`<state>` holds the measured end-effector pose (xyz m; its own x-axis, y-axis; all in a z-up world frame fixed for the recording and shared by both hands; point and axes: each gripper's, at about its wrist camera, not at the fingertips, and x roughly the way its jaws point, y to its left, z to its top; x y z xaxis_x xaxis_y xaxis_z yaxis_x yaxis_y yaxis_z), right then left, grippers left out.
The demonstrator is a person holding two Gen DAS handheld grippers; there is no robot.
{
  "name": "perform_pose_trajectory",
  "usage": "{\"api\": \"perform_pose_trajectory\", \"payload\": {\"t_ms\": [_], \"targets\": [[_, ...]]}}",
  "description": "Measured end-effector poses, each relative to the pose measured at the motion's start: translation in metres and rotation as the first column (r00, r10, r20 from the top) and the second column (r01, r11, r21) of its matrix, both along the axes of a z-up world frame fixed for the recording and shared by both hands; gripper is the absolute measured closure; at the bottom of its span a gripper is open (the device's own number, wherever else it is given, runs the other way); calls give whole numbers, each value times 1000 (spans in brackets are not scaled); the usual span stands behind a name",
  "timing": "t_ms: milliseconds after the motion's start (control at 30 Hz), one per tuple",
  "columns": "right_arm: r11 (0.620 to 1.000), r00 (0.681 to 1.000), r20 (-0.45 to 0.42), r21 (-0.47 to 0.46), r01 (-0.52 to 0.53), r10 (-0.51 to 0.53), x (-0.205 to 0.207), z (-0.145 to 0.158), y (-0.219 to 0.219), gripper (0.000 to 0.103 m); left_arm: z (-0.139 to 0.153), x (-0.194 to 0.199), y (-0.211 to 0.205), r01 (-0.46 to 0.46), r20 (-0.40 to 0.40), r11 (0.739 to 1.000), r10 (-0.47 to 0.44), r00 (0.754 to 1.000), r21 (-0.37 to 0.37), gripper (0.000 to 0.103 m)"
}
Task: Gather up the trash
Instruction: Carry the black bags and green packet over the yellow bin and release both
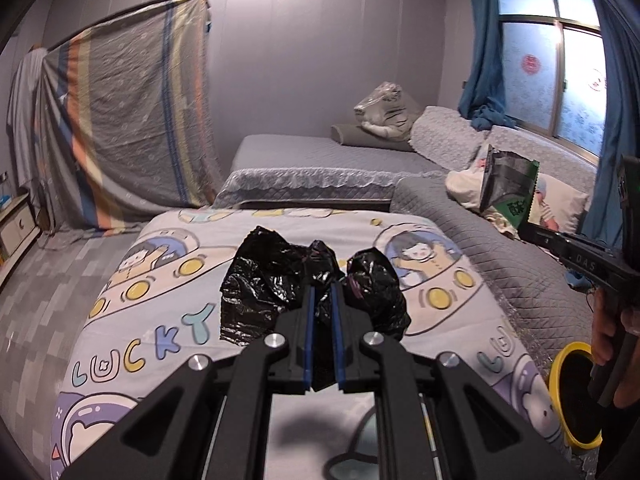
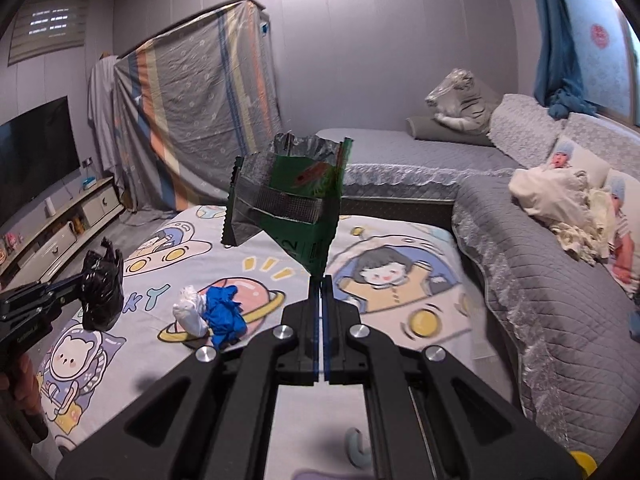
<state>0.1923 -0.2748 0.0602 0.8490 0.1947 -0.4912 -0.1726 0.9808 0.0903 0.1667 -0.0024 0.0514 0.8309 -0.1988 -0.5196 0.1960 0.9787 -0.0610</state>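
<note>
At the far left of the right wrist view a TV (image 2: 34, 152) stands on a low cabinet (image 2: 64, 224), with a striped sheet (image 2: 196, 120) hung over something tall behind it. Just right of the cabinet, the left gripper (image 2: 90, 280) reaches in from the left edge, clamped on a crumpled black bag (image 2: 102, 288) that hangs off its tips, clear of the cartoon blanket (image 2: 120, 344) below. In the left wrist view the same bag (image 1: 280, 280) bulges out on both sides of the nearly closed fingers (image 1: 308, 320), a fold of it pinched between the blue pads.

Further right on the blanket lie a white wad (image 2: 190, 310) and a blue glove (image 2: 224, 312), touching each other, below and left of the right gripper's tips and apart from both tools.

The right gripper (image 2: 320, 280) is closed tight on the bottom corner of a green snack wrapper (image 2: 288, 196). The wrapper stands up from the tips, torn open at the top with its silver lining showing, held in the air above the blanket. From the left wrist view this wrapper (image 1: 508, 188) appears at the right, up off the end of the right gripper (image 1: 524, 228), whose handle a hand (image 1: 612, 340) grips.

Just below that hand is a yellow-rimmed bin (image 1: 558, 372), beside the blanket's right edge. Right of the blanket runs a grey sofa (image 2: 560, 280) with a cream cloth (image 2: 560, 196) bundled on it, and a window (image 1: 560, 80) with blue curtains (image 1: 480, 60) behind.
</note>
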Motion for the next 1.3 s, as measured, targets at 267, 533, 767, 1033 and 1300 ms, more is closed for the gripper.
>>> {"api": "perform_pose_trajectory", "payload": {"t_ms": [267, 533, 767, 1033, 1300], "targets": [[994, 994, 39, 6, 107, -107, -62, 0, -55, 103, 18, -25, -73, 150, 47, 989, -151, 987, 17, 96], [974, 973, 42, 17, 225, -226, -120, -10, -103, 103, 24, -49, -135, 294, 77, 955, -296, 952, 31, 96], [950, 950, 24, 35, 310, -311, -161, -23, -132, 103, 23, -70, -177, 395, 94, 917, -398, 913, 50, 96], [917, 918, 0, 35, 396, -397, -197, -40, -159, 103, 21, -93, -216, 483, 103, 873, -487, 867, 67, 96], [876, 876, -25, 19, 482, -482, -225, -59, -182, 103, 7, -102, -262, 565, 70, 821, -570, 819, 79, 96]]}}
